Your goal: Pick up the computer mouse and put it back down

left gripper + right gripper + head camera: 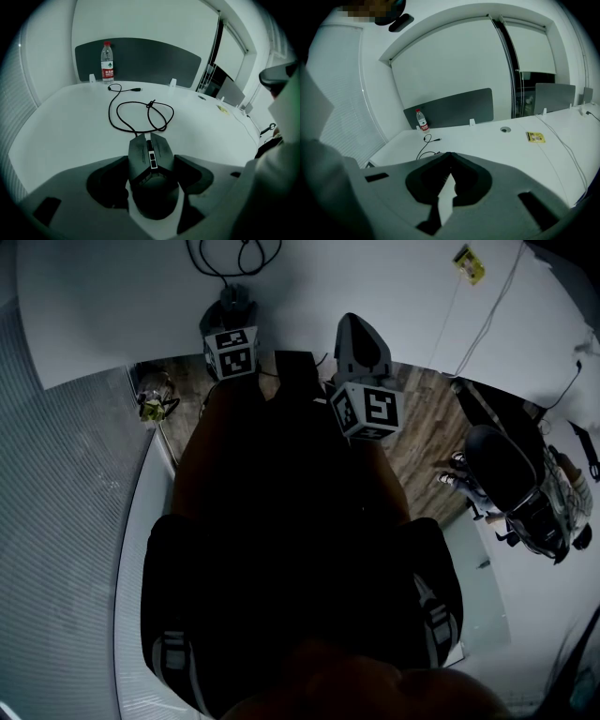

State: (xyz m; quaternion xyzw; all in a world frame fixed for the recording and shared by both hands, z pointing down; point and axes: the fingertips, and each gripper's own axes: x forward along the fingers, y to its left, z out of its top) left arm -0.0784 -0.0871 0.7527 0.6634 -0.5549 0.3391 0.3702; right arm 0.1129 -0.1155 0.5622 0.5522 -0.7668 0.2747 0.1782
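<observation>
Computer mouse (151, 152), dark grey, sits between the jaws of my left gripper (152, 163) at the near edge of the white table (65, 126). Its long axis runs straight along the gripper's line of sight. The nose and scroll wheel point away from me, and the black cable (117, 117) loops off across the tabletop toward a water bottle (107, 61) at the far partition. The two jaws flank the mouse's narrow width, one pad against each flank, so I judge it pinched side to side. I cannot tell whether its underside rests on the table or has cleared it. My right gripper (450, 154) has its jaws pressed together on nothing. It hangs above and to the right, well apart from the mouse. The left is the working tool, so lifting or setting down should be a straight vertical move, watching for cable drag.
</observation>
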